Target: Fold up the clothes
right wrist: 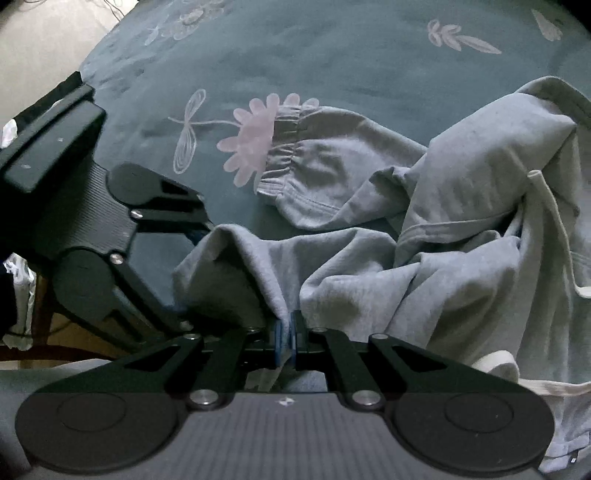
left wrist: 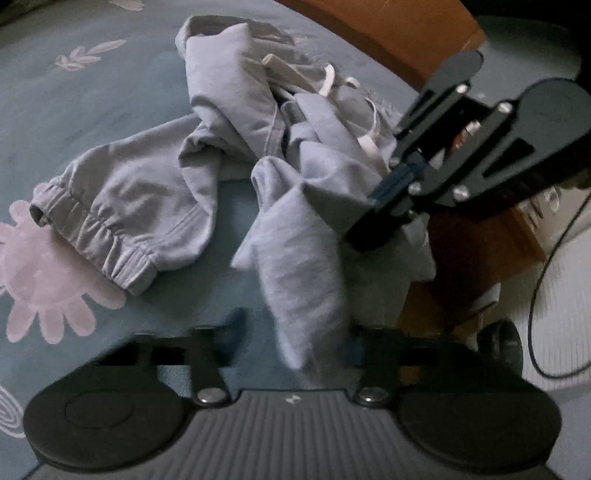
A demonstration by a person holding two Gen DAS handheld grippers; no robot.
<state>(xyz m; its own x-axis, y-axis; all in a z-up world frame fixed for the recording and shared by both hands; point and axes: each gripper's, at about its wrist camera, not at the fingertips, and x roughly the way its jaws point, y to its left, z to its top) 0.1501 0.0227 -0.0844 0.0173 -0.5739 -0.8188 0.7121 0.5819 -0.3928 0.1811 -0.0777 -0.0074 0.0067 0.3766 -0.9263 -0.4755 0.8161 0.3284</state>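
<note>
A crumpled grey garment (left wrist: 229, 96) (right wrist: 480, 166) with an elastic cuff (left wrist: 96, 236) (right wrist: 284, 155) and a white drawstring (left wrist: 369, 144) lies on the teal bedspread (left wrist: 92, 122) (right wrist: 332, 66). My right gripper (right wrist: 286, 326) (left wrist: 364, 229) is shut on an edge of the fabric, pinched between its blue pads and lifted off the bed. My left gripper (left wrist: 295, 332) (right wrist: 207, 275) stands around a hanging fold of the same garment. Its fingers are still apart, with a gap showing beside the cloth. Both grippers are close together at the near side of the garment.
The bedspread carries a pink flower print (left wrist: 48, 280) (right wrist: 255, 140) beside the cuff. Brown wooden furniture (left wrist: 406, 33) stands past the bed's edge on the right of the left wrist view. A black cable (left wrist: 535, 295) runs over pale floor there.
</note>
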